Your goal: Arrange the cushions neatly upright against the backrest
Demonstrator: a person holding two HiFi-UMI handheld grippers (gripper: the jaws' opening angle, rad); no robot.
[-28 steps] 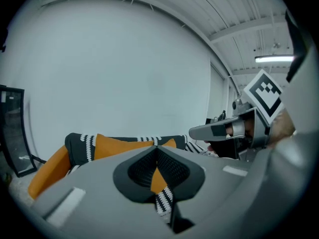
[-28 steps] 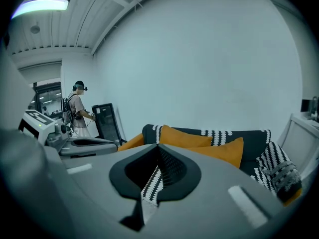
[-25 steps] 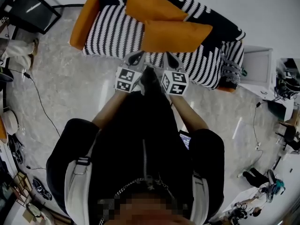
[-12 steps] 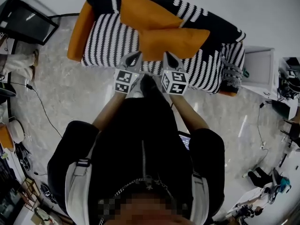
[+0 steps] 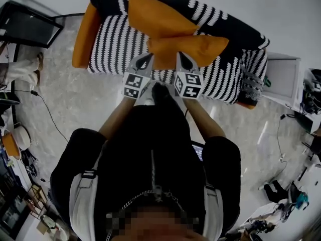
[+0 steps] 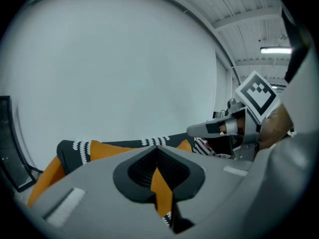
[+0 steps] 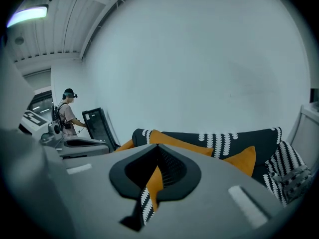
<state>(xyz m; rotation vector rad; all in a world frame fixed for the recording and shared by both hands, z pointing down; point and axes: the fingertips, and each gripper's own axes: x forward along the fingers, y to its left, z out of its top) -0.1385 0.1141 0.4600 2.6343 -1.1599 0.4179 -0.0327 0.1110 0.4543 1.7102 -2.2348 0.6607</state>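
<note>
L gripper (image 5: pixel 145 59), R gripper (image 5: pixel 181 58): jaws closed, empty; both now nearer black-white striped fabric sofa (image 5: pixel 220 77). Tips by front edge of orange rectangular fabric cushion (image 5: pixel 193 48) lying flat on seat (image 5: pixel 118 44); second orange cushion (image 5: pixel 153 16) leans askew on backrest (image 5: pixel 225 26). Approach near done, jaws must open.

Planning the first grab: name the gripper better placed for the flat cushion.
Likely the right gripper: it points at the middle of the flat cushion; the left gripper sits by its corner.
</note>
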